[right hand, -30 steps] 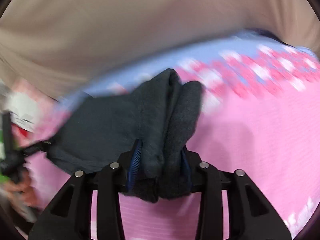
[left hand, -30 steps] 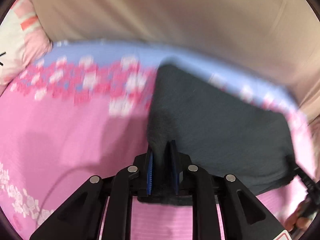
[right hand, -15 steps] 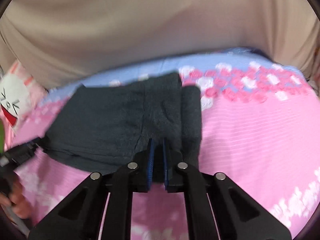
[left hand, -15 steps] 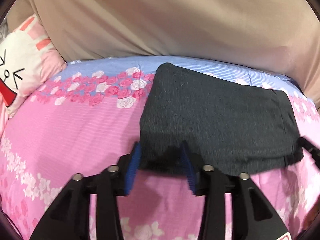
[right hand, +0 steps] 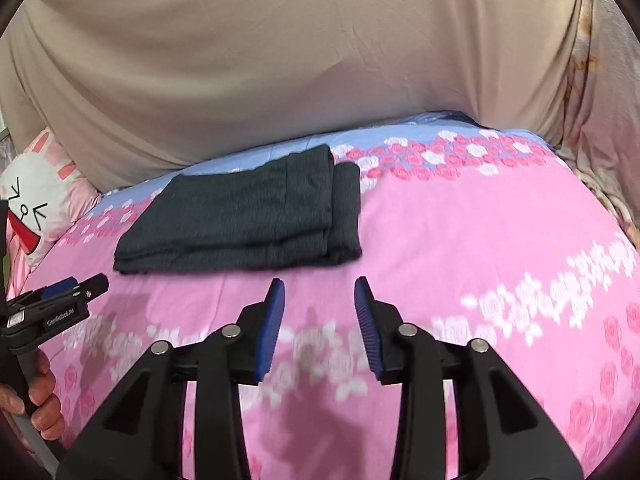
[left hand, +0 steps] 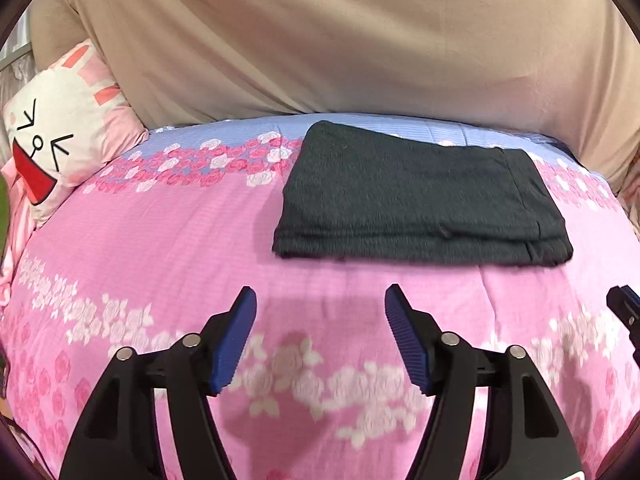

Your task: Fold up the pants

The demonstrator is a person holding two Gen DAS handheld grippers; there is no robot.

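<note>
- Pants: dark grey, folded into a flat rectangular stack, lying on the bedspread toward its far side; the far edge of the stack reaches the blue band of the cover, the near edge lies on the pink part.
- Folded layers: seen from the right wrist view, the pants show stacked edges along the near side and a narrower strip at the right end.
- Left gripper: released, blue pads spread wide, empty, held above the pink cover just short of the near edge of the stack and apart from it.
- Right gripper: also released, pads parted somewhat less, empty, near the stack's near edge without touching it.
- Hand: visible at the lower left of the right wrist view, gripping the handle of the left tool.
- Pillow: white and pink with a cartoon face, at the left end of the bed, well apart from the pants.
- Curtain: beige cloth hanging behind the bed.
</note>
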